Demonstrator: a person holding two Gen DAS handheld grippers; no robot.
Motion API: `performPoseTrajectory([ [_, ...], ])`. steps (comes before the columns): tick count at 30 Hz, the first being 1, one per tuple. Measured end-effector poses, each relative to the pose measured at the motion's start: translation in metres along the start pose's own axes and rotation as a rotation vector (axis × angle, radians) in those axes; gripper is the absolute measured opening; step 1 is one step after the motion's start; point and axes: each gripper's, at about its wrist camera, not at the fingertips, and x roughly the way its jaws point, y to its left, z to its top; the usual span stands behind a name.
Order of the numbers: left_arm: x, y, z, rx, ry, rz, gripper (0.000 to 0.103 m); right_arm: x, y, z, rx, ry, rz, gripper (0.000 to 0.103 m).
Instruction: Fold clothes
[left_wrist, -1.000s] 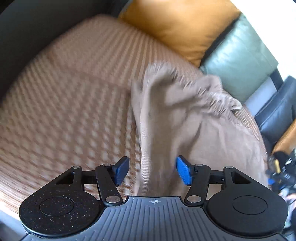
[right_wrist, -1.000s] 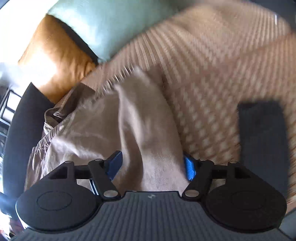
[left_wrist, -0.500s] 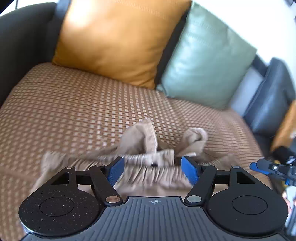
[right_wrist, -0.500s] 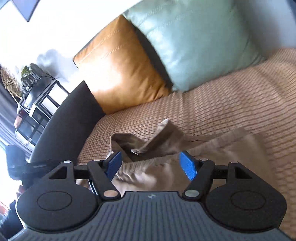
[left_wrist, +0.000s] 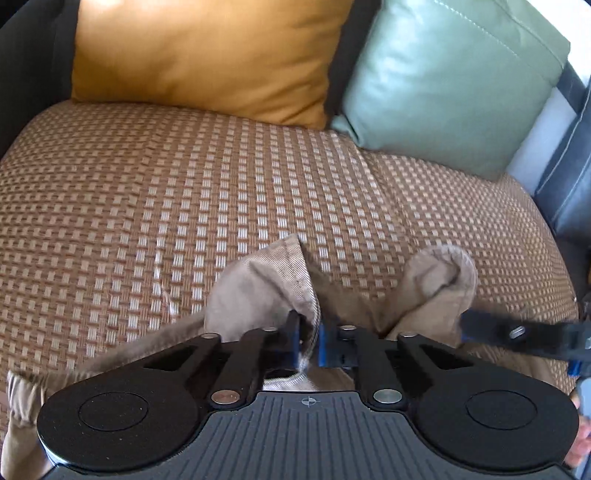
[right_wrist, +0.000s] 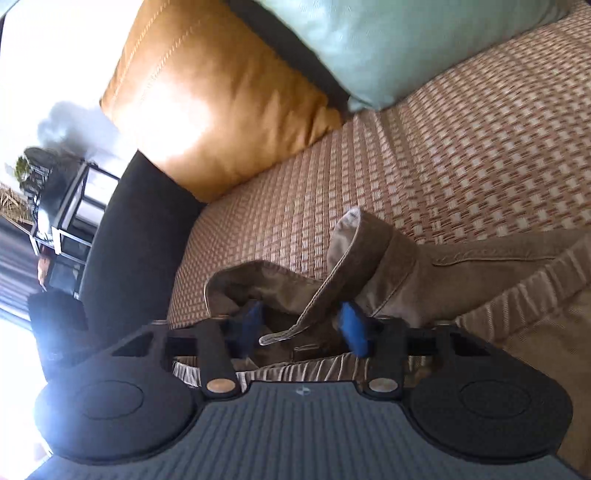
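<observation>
My left gripper is squeezed tight on a folded edge of the tan pants, and my right gripper is closing, its blue pads not yet pressing the fold of pants between them. The pants lie bunched up on the near part of the brown woven seat. Far behind stand an orange pillow on the left and a green pillow on the right.

Left gripper clamps the tan garment on the woven sofa seat.
Its jaws pinch a hemmed fold; beyond the garment lean an orange cushion and green cushion; right gripper reaches in beside it.
</observation>
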Motion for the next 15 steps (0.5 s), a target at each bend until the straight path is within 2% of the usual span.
performPoseTrajectory([
  [1, 0.001, 0.005, 0.002, -0.035, -0.004, -0.010, 0.000, 0.006, 0.000, 0.001, -0.006, 0.008, -0.008, 0.009],
  [2, 0.002, 0.010, 0.003, -0.070, -0.009, -0.020, 0.000, 0.009, 0.001, 0.001, -0.017, 0.010, -0.020, 0.005],
  [4, 0.004, 0.020, 0.006, -0.138, -0.022, -0.033, 0.000, 0.010, 0.003, 0.004, -0.045, -0.034, -0.028, 0.003],
  [6, 0.010, 0.031, 0.005, -0.199, -0.042, -0.016, 0.000, 0.010, 0.000, 0.007, -0.017, -0.072, -0.014, 0.003],
  [8, 0.020, 0.040, 0.002, -0.256, -0.030, 0.009, 0.000, 0.018, -0.004, 0.008, -0.026, -0.064, -0.069, 0.003],
  [10, 0.031, 0.044, -0.002, -0.258, -0.022, 0.011, 0.002, 0.026, -0.009, 0.008, -0.036, -0.054, -0.125, 0.003],
  [11, 0.032, 0.043, -0.003, -0.239, -0.019, 0.009, 0.009, 0.033, -0.012, 0.007, -0.045, -0.029, -0.157, 0.004],
  [12, 0.030, 0.042, -0.003, -0.220, -0.019, -0.002, 0.025, 0.036, -0.014, 0.007, -0.045, -0.006, -0.165, 0.006],
  [13, 0.027, 0.041, -0.003, -0.202, -0.017, -0.018, 0.027, 0.038, -0.017, 0.006, -0.045, 0.014, -0.168, 0.007],
  [14, 0.021, 0.042, 0.000, -0.191, -0.020, -0.042, 0.036, 0.033, -0.017, 0.007, -0.041, 0.015, -0.150, 0.008],
  [15, 0.014, 0.044, 0.004, -0.184, -0.029, -0.061, 0.048, 0.026, -0.016, 0.010, -0.044, 0.021, -0.125, 0.018],
])
